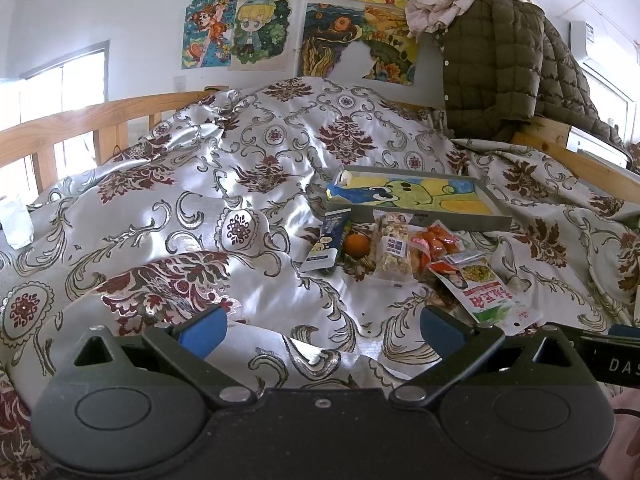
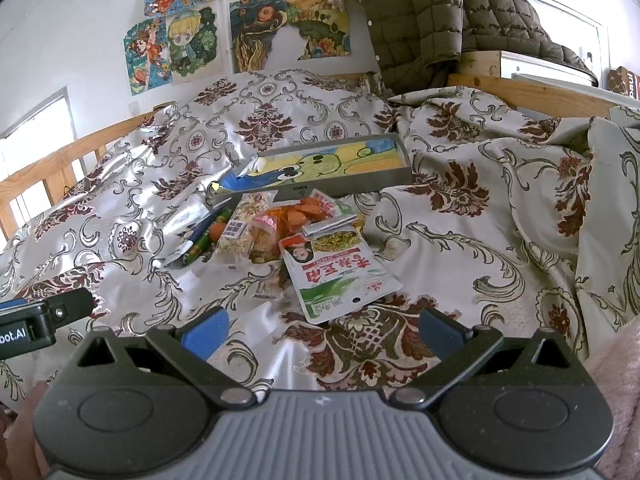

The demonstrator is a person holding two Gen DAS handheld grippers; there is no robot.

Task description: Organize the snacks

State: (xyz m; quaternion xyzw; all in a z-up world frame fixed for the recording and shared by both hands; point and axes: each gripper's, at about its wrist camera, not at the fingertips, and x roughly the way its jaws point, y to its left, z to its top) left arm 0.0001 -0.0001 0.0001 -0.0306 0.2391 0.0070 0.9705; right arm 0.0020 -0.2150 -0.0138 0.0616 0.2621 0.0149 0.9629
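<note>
Snack pile (image 2: 288, 236) on the bedspread (image 2: 460, 248), just before the tray (image 2: 352, 188), at twelve o'clock of both empty, spread claws: left claw (image 1: 322, 332), right claw (image 2: 322, 332). Overlapping packets, probably slippery, may drag neighbours or slide off the rumpled satin.

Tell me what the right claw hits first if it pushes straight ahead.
Probably the white-and-green snack pouch with red lettering, lying flat on the patterned satin bedspread just ahead of the open right claw; depth is uncertain.

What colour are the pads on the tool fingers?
Blue pads on black fingers, equally clear in either wrist view.
</note>
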